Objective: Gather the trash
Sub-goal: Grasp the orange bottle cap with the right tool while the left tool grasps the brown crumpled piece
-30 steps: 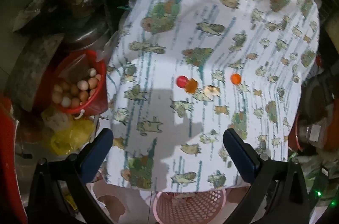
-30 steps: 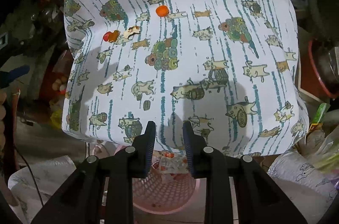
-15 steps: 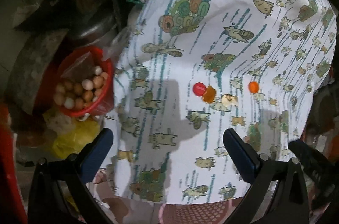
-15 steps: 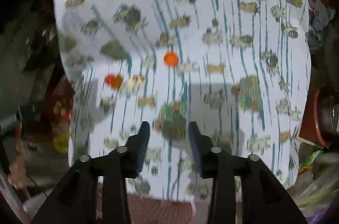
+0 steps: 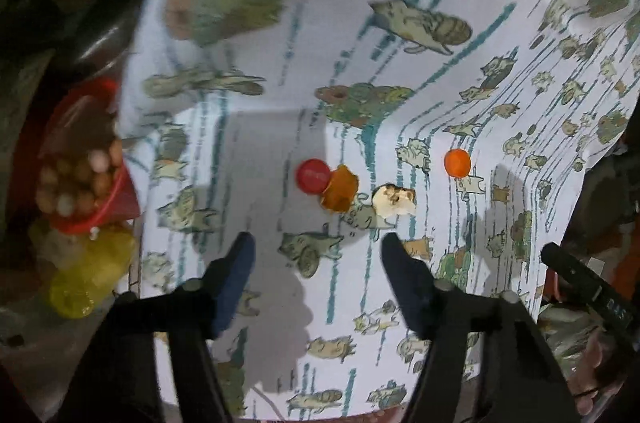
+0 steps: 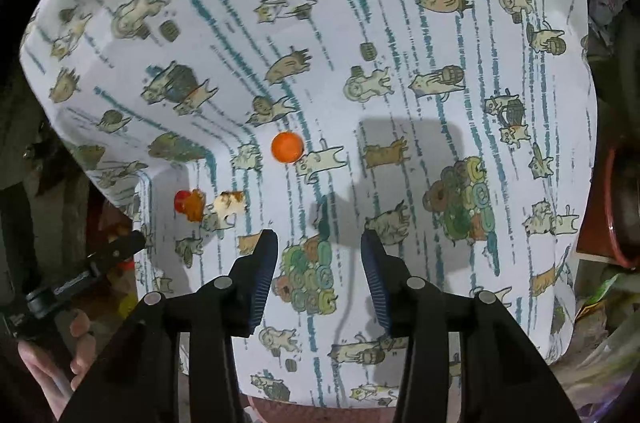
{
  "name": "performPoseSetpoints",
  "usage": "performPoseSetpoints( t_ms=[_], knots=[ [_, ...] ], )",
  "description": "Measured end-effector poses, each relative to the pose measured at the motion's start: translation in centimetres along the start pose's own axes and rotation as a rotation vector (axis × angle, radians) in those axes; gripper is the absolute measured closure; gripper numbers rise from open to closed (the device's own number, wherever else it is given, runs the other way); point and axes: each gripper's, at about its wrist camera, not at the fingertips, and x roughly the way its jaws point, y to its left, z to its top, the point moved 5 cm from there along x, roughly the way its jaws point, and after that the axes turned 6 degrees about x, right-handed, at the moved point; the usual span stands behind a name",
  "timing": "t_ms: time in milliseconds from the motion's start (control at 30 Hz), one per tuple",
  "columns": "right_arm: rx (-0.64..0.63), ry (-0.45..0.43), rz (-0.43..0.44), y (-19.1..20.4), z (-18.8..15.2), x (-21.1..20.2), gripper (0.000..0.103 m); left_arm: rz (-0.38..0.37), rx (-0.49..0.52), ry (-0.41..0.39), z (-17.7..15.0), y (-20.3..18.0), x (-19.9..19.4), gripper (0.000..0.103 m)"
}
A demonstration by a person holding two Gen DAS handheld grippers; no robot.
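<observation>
Trash on the cloth-covered worktop: a red cap touching an amber wrapper, a pale crumpled scrap just right of them, and an orange cap farther right, set apart. Compared with a second ago, the left gripper has come down and closer, so the cluster now fills the middle of its view, and its fingers have narrowed from fully spread; they are closing, with nothing between them. The red cap and wrapper lie just beyond the fingertips, roughly centred on the gap; the scrap lies nearer the right finger. This suggests a pick-up of the cluster is about to begin. The right gripper has likewise moved in over the cloth, its fingers parted a little wider than before and empty; the orange cap lies beyond its left finger, the cluster far to the left.
</observation>
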Motion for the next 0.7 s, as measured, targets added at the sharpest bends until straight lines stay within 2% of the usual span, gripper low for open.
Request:
performPoseSetpoints(
  t_ms=[133,267,400,567,700],
  knots=[
    [-0.014,-0.004,-0.042,-0.3,0.5,0.4,0.057,-0.015,-0.008,0.015,0.8,-1.3,1.4,0.057],
    [0.017,-0.001,-0.039,-1.0,1.1,0.4,0.057,0.001,0.003,0.031,1.6,-2.7,3.1,0.057],
    [0.034,0.009,-0.045,-2.1,1.2,0.5,0.057,0.111,0.021,0.065,1.8,-2.9,5.7,0.061],
    [0.025,0.013,-0.055,-3.2,1.1,0.3,0.057,0.137,0.000,0.069,1.8,-2.6,7.1,0.062],
    [0.010,0.005,-0.073,-3.7,1.2,-0.2,0.057,0.124,-0.016,0.060,1.9,-2.6,7.6,0.065]
  ],
)
